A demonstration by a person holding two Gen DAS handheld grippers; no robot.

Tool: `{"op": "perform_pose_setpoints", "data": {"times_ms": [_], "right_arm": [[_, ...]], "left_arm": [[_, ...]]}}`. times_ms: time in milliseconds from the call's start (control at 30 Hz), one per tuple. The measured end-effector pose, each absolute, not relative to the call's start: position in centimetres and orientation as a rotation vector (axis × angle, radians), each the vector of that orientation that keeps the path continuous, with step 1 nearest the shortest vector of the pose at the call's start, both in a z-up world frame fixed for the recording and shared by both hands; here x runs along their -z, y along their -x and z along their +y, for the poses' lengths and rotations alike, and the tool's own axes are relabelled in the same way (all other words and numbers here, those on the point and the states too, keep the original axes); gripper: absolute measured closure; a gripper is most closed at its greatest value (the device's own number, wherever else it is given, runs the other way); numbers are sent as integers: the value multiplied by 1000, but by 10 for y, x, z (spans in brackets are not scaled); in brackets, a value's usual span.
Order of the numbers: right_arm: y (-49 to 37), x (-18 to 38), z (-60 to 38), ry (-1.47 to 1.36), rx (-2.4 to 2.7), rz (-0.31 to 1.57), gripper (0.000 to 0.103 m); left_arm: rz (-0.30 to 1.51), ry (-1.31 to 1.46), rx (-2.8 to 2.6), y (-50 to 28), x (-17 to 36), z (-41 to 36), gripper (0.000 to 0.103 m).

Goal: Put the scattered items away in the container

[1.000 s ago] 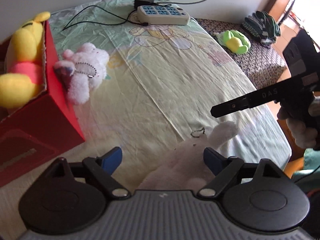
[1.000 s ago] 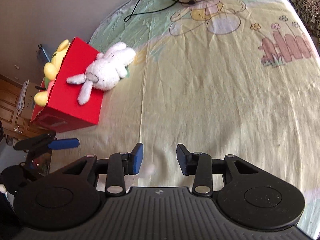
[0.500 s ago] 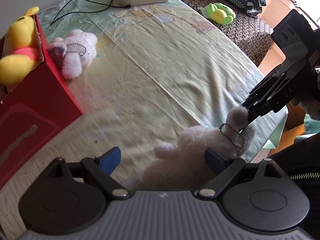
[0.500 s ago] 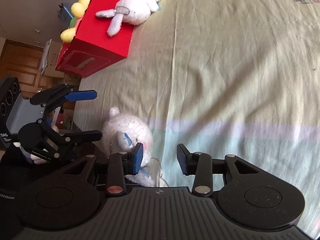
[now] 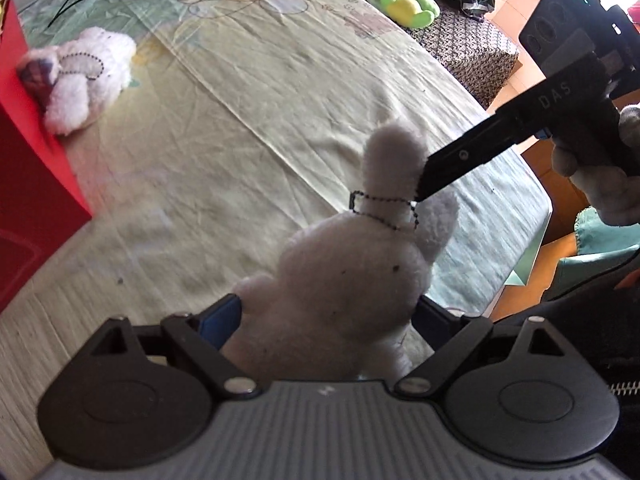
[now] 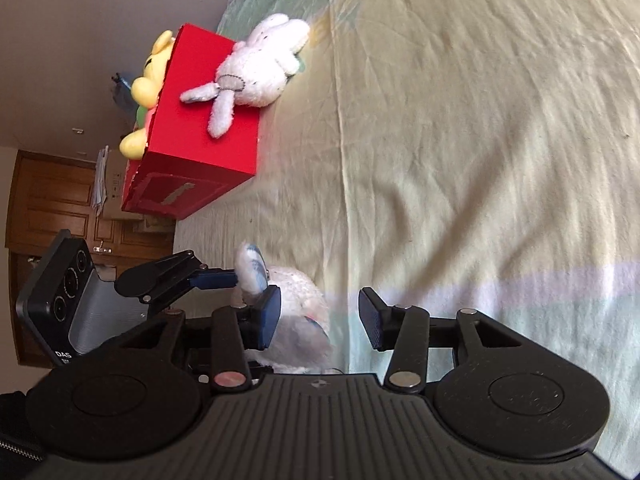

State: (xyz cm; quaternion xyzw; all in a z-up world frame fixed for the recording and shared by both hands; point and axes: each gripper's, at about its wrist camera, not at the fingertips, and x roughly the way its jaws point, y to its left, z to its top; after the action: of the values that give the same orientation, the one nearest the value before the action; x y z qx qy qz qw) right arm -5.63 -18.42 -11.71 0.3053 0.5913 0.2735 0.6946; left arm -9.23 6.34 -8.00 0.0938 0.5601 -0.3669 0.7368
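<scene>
So far only the yellow plush (image 6: 150, 80) is sitting in the red box (image 6: 200, 120). Left gripper (image 5: 328, 316) is straddling the near white bunny (image 5: 344, 280), fingers spread; right gripper (image 6: 320, 320) is opening beside it. The far bunny (image 5: 80, 80) and green toy (image 5: 404, 10) are still waiting.

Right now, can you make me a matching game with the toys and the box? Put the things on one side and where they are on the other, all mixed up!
Things:
1. yellow plush
2. white bunny with the bead chain
3. green plush
4. white plush nearest the grippers

Places:
A. between the left gripper's fingers
B. leaning on the outside of the red box
C. on the dark patterned cloth beyond the sheet
D. inside the red box

Pairs: 1-D, 2-B, 3-C, 4-A
</scene>
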Motion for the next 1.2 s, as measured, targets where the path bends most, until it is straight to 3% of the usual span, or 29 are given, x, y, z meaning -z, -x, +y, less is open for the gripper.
{"op": "perform_pose_setpoints", "data": {"times_ms": [300, 500, 600, 667, 733, 833, 900, 967, 1100, 1167, 1200], "right_arm": [[111, 113, -189, -772, -433, 1299, 55], [117, 109, -138, -733, -410, 1196, 56], [109, 111, -118, -779, -417, 1141, 60], [105, 110, -108, -800, -407, 1112, 60], [98, 111, -102, -834, -382, 1091, 58], [88, 113, -98, -898, -351, 1063, 56], [83, 112, -98, -964, -341, 1029, 56], [77, 114, -98, -1041, -346, 1010, 54], [69, 108, -93, -1007, -334, 993, 54], [71, 105, -94, -957, -296, 988, 52], [70, 105, -95, -934, -278, 996, 51]], "left_arm": [[1230, -113, 912, 59, 80, 93, 15], [1190, -160, 944, 54, 73, 108, 15], [1156, -189, 954, 56, 62, 122, 22], [1117, -210, 986, 60, 51, 130, 20], [1076, -228, 1014, 64, 42, 134, 9], [1050, -287, 1023, 65, 46, 126, 7], [1066, -313, 1013, 64, 56, 118, 16], [1070, -332, 976, 61, 64, 115, 17], [1100, -289, 906, 48, 74, 121, 31], [1124, -265, 879, 42, 80, 124, 45], [1144, -252, 868, 39, 83, 126, 57]]}}
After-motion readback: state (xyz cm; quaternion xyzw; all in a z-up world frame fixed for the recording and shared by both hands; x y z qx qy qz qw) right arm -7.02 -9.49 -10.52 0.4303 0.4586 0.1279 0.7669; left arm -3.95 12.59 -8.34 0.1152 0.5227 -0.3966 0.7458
